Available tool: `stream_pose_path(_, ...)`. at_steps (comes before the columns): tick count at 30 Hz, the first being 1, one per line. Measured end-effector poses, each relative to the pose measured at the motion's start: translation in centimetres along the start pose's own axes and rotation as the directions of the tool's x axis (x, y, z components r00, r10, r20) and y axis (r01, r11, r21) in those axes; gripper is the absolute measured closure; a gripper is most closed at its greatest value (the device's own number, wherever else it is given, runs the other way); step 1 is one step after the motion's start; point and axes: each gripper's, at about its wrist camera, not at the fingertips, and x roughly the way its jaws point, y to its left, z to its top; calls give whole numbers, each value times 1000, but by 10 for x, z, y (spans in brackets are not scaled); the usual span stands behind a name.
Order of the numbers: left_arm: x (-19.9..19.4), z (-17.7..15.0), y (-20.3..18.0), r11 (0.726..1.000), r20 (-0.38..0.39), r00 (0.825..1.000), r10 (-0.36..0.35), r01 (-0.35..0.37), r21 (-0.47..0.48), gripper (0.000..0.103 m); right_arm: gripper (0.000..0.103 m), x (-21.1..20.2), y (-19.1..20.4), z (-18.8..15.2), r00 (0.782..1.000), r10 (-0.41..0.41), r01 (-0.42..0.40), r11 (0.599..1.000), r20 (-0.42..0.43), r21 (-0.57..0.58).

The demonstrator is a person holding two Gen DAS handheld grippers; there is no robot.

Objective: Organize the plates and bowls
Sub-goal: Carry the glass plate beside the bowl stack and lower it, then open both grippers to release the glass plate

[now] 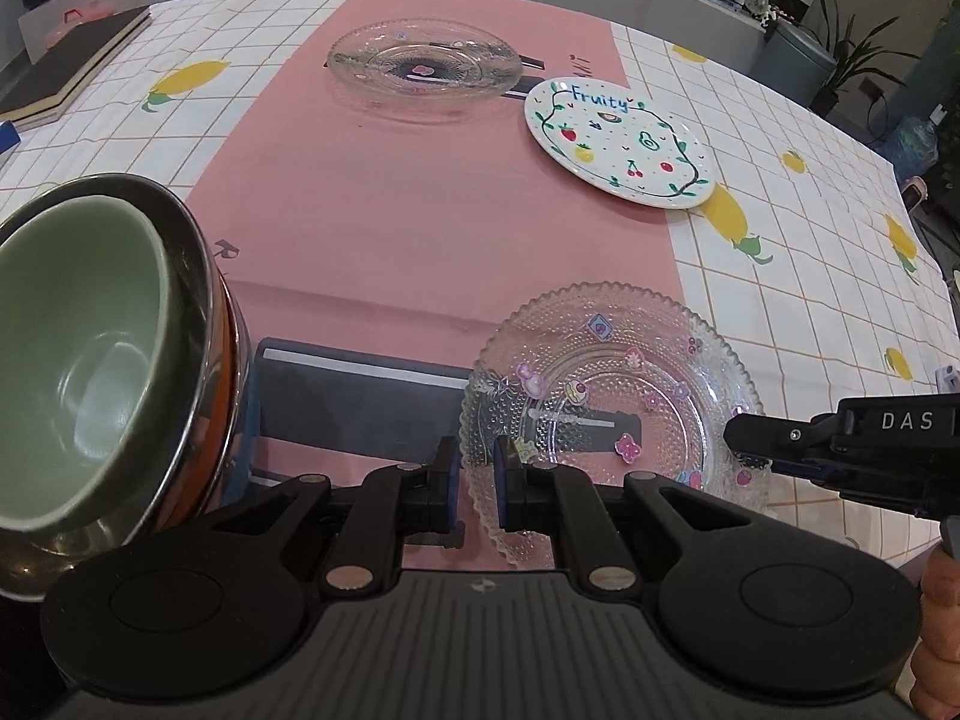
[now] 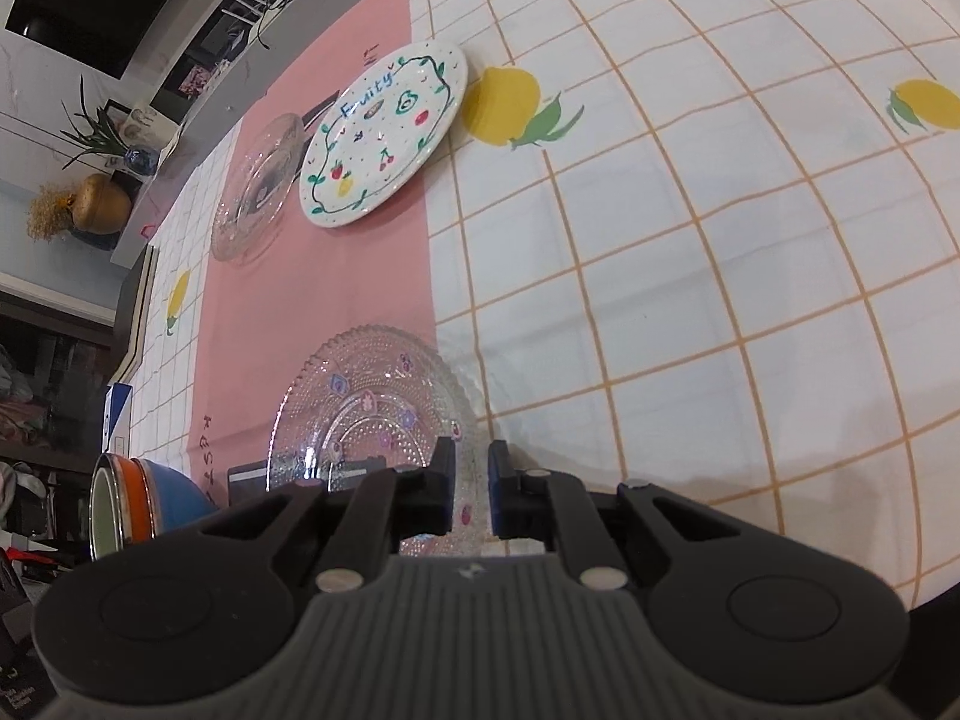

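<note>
A clear beaded glass plate with stickers [image 1: 612, 414] lies near the table's front edge. My left gripper [image 1: 477, 480] stands at its left rim, jaws narrowly apart around the rim. My right gripper [image 2: 467, 489] has its jaws closed on the plate's right rim [image 2: 372, 414]; it shows in the left wrist view [image 1: 735, 429]. A white "Fruity" plate [image 1: 621, 141] [image 2: 384, 138] and a second clear glass plate [image 1: 423, 63] [image 2: 255, 186] lie further back. A green bowl [image 1: 78, 354] sits nested in stacked metal, orange and blue bowls [image 1: 204, 324] [image 2: 141, 504] at left.
A pink runner [image 1: 384, 210] crosses a white grid tablecloth with lemons [image 2: 690, 240]. A dark board [image 1: 66, 69] lies at the far left. A grey counter with clutter and plants [image 1: 840, 54] lies behind the table.
</note>
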Motion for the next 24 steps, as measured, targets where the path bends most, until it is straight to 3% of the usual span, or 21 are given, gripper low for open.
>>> stream_pose_path(4,0,0,-1,1000,6,1000,2,-2,8,90,90,-2,2,-2,1000,-10,10,1000,10,-14)
stream_pose_path(8,-5,0,-1,1000,27,1000,-14,13,14,83,86,-9,5,-1,999,-10,12,999,40,-33)
stream_pose_path(10,-9,2,-2,1000,42,999,-20,19,19,81,76,-15,8,-1,998,-17,21,998,64,-53)
stream_pose_path(13,-15,6,-5,999,70,997,-42,40,28,79,72,-25,15,1,994,-32,42,994,106,-97)
stream_pose_path(19,-28,22,-11,992,128,984,-120,115,45,74,62,-40,26,6,982,-31,59,987,185,-149)
stream_pose_path(24,-33,38,-17,988,171,974,-147,138,64,73,60,-47,32,11,974,-23,59,987,224,-152)
